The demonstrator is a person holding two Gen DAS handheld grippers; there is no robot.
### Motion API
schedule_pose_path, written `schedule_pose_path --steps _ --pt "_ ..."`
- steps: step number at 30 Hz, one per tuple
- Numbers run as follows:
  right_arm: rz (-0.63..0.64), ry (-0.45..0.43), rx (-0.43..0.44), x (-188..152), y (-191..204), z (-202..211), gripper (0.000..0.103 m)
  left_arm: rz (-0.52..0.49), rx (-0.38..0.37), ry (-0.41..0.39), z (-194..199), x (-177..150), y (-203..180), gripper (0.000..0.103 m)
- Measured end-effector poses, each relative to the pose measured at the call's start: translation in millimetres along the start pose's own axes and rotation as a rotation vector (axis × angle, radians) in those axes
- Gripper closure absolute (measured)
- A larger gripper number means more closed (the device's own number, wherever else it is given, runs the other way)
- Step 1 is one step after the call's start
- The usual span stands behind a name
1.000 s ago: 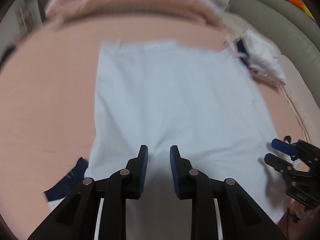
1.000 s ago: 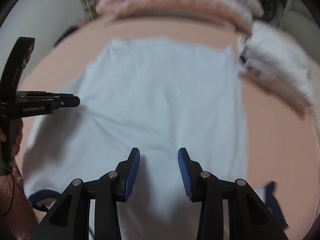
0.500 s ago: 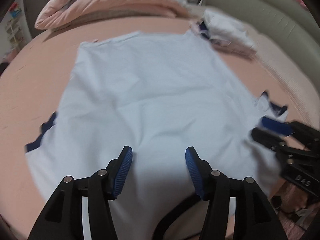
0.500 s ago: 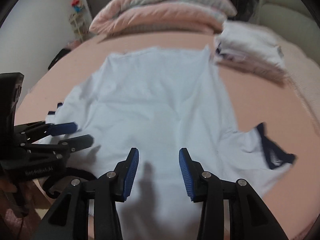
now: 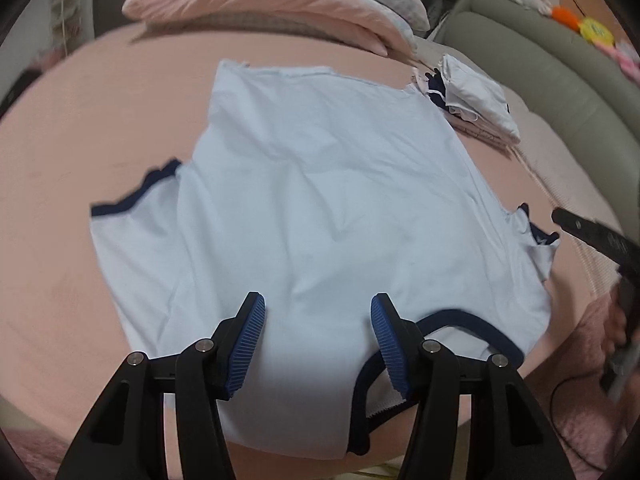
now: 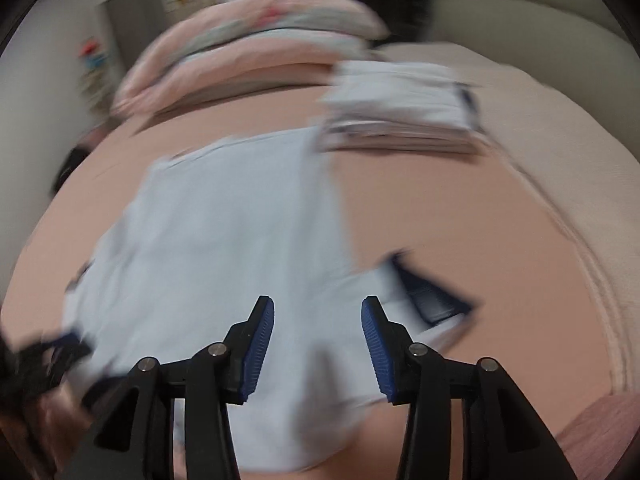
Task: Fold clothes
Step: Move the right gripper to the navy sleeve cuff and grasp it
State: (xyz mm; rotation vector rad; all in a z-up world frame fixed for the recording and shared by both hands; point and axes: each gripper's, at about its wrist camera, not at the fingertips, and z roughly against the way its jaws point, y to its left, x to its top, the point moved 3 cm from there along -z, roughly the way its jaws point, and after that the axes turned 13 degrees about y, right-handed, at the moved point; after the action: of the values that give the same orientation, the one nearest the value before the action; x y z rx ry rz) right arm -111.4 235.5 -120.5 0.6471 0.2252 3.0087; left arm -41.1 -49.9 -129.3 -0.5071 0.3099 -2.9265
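A pale blue T-shirt [image 5: 320, 184] with navy trim lies flat on the pink bed [image 5: 80, 128], its navy collar [image 5: 460, 320] at the near edge. My left gripper [image 5: 318, 300] hovers open over the shirt just left of the collar, with nothing between its pads. The left sleeve's navy cuff [image 5: 136, 196] lies out to the left. In the blurred right wrist view, my right gripper [image 6: 318, 304] hangs over the shirt's [image 6: 224, 240] right side, its jaws opening and empty. The right sleeve [image 6: 432, 300] lies just beyond its right finger. Each gripper shows at the edge of the other's view.
A stack of folded clothes [image 5: 476, 100] sits at the far right of the bed, just past the shirt's hem. Pink quilts [image 5: 280, 0] are piled at the far end. A grey-green padded headboard [image 5: 540, 52] runs along the right. The bed's edge is close below me.
The left jaws have opened wider. Both grippers pulled back toward the collar end of the shirt. The right one swung right toward the right sleeve, and the two moved apart.
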Motion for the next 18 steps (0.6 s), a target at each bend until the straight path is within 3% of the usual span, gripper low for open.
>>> schedule_pose_path --steps 5,9,11,15,18 --pt "-0.127 0.095 -0.056 16 -73 -19 0.051 -0.045 -0.001 0.008 -5 -2 -18 0.051" --pt "-0.302 0.188 0.138 -17 -107 -36 0.047 -0.064 -0.023 0.022 -11 2 -28 0.051" --pt "-0.354 0.194 0.225 -31 -105 -37 0.045 -0.078 -0.039 0.022 -13 6 -34 0.051" --pt "-0.282 0.197 0.315 -26 -83 -37 0.044 -0.116 -0.077 0.027 -17 10 -51 0.051" --pt "-0.267 0.180 0.299 -21 -76 -43 0.045 -0.136 -0.070 0.035 -22 11 -58 0.051"
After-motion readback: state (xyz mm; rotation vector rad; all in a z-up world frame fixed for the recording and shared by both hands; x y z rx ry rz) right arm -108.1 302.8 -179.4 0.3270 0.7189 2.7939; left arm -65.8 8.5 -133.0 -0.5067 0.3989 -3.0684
